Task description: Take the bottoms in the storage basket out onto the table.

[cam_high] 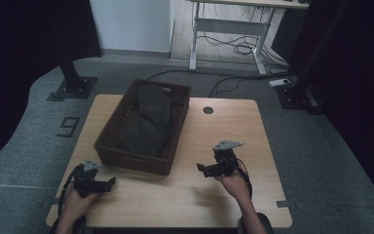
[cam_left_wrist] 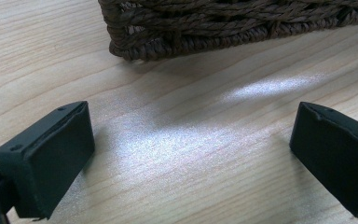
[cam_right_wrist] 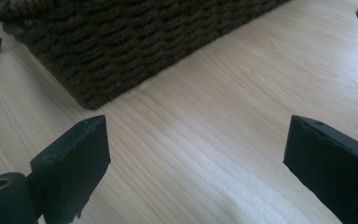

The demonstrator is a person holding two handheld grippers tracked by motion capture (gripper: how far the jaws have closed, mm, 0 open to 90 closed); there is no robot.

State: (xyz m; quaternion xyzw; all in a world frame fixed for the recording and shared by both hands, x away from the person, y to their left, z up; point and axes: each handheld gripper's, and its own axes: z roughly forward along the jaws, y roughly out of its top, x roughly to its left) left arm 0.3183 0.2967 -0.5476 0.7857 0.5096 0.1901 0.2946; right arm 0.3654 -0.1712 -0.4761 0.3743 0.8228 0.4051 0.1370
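Basket (cam_high: 126, 155) sits between both hand-held grippers — left (cam_high: 111, 183), right (cam_high: 200, 168) — jaws wide, empty.

Two black handheld grippers are seen in the high view, the left gripper (cam_high: 111, 182) and the right gripper (cam_high: 199, 167), each topped by a grey three-cornered plate. A black cable is looped from the rear of each. In the left gripper view, the left gripper (cam_left_wrist: 191, 154) is shown with two blocky matte-black jaws, small screw holes set into their upper faces. In the right gripper view, the right gripper (cam_right_wrist: 196, 158) is built alike, with a round black barrel at the lower left. Bare forearms are shown, without sleeves.
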